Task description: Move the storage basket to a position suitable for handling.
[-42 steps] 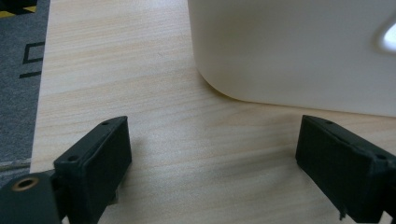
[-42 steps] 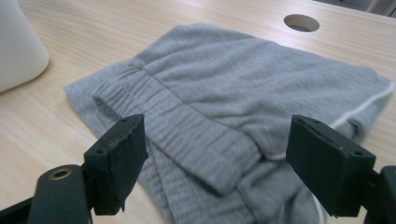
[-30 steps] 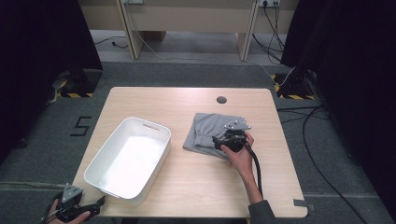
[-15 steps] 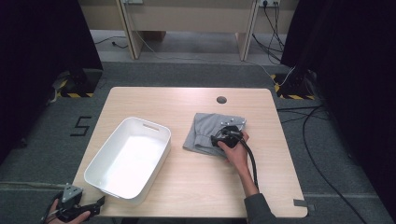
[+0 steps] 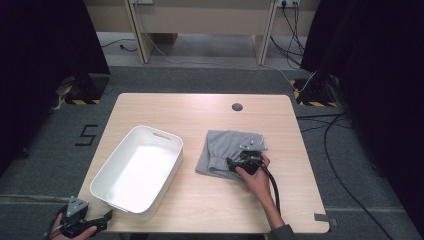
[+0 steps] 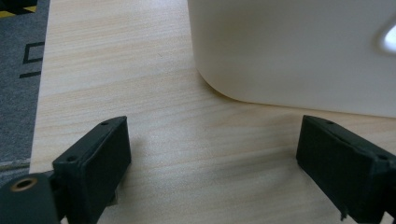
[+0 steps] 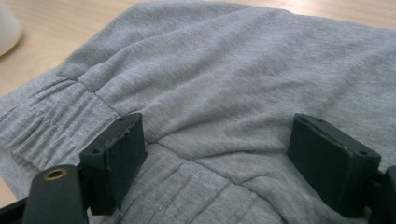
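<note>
Black right gripper (image 5: 239,164), black cable; grey sleeve (image 5: 281,233).

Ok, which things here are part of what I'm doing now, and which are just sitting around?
In play:
- grey garment
- right gripper, open above its folds

Just lying about:
- white tub
- left gripper, open at the table edge

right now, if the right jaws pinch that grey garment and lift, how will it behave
The grey garment would probably go floppy: it is soft knit, folded in creased layers on the table, so it should sag and unfold. A pinch may catch only the top layer by the gathered cuff. It looks light and not slippery. The right gripper has open jaws just over it.
</note>
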Available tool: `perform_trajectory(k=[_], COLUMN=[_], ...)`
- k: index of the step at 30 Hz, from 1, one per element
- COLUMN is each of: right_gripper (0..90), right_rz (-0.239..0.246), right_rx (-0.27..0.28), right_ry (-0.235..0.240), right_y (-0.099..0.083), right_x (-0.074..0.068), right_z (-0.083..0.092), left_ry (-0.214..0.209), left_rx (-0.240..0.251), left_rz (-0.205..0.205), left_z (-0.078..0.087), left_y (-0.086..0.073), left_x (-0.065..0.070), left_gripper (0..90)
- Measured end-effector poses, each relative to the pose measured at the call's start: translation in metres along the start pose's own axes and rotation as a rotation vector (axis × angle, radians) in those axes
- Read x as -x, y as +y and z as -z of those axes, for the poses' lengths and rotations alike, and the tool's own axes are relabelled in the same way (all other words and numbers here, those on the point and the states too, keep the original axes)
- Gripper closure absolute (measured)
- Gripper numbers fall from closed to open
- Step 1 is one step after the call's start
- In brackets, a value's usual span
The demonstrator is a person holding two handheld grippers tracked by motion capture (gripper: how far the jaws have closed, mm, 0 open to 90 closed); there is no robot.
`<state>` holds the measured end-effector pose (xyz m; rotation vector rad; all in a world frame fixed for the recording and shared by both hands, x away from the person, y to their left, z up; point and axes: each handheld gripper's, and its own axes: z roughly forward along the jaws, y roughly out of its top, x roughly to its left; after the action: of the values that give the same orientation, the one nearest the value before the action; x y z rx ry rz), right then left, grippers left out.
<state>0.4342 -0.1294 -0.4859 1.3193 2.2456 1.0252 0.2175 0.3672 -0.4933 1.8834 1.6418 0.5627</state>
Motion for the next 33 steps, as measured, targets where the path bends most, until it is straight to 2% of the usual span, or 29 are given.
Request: perform_trajectory(k=[13, 14, 20, 29, 33], right_gripper=[19.4, 19.4, 19.4, 19.3, 19.3], right_rz=[0.045, 0.051, 0.046, 0.06, 0.078], right_rx=[-0.018, -0.01, -0.005, -0.015, -0.017], right_ry=[0.04, 0.046, 0.056, 0.071, 0.09], right_y=[-0.035, -0.043, -0.06, -0.069, -0.07], right_x=[-0.027, -0.032, -0.044, -0.051, -0.049], right_z=[0.041, 0.049, 0.067, 0.079, 0.079], left_ry=[0.0, 0.0, 0.0, 0.0, 0.0], left_rx=[0.002, 0.004, 0.004, 0.001, 0.002], left_rz=[-0.001, -0.001, -0.001, -0.001, -0.001], left_z=[0.0, 0.0, 0.0, 0.0, 0.0], left_y=[0.0, -0.001, -0.001, 0.0, 0.0], left_x=[0.0, 0.0, 0.0, 0.0, 0.0], left_gripper=[9.2, 9.1, 9.1, 9.1, 9.1])
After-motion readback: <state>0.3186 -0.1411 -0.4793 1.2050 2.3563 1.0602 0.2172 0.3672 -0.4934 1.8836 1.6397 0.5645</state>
